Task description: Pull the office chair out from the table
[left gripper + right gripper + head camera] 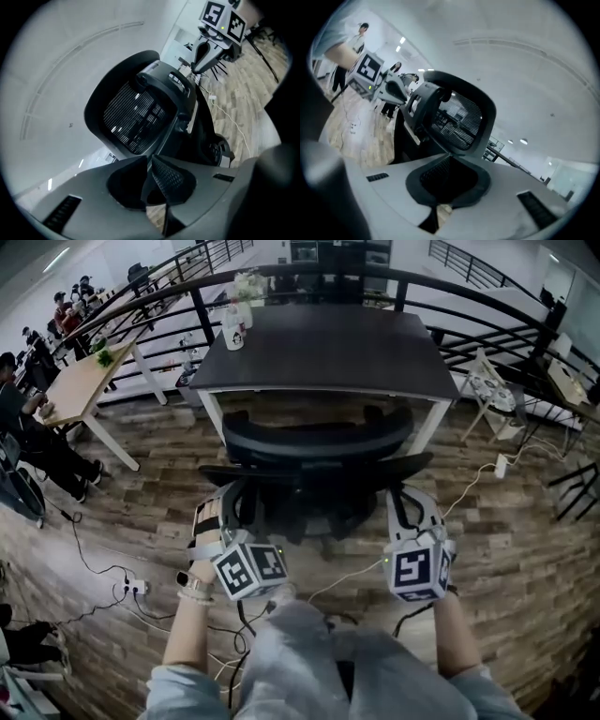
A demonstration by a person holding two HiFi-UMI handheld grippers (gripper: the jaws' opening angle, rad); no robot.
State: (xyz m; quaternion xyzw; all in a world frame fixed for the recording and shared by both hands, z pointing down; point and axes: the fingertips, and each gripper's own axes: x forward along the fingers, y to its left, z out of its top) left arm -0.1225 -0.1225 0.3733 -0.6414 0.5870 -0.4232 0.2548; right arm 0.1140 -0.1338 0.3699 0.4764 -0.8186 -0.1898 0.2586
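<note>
A black office chair [314, 446] with a mesh back stands tucked under the dark table [328, 352]. In the head view my left gripper [225, 501] is at the left edge of the chair's back and my right gripper [411, 498] at its right edge; contact cannot be made out. In the left gripper view the left gripper [150, 160] has its pads together with nothing seen between them, and the chair [136, 117] lies beyond. The right gripper [447, 165] is likewise shut and empty, with the chair [454, 117] ahead of it.
A white bottle [233, 329] and a small plant [248, 285] stand on the table's far left corner. A curved black railing [487, 296] runs behind. People sit at a wooden table [80, 381] on the left. A power strip [136, 587] and cables lie on the floor.
</note>
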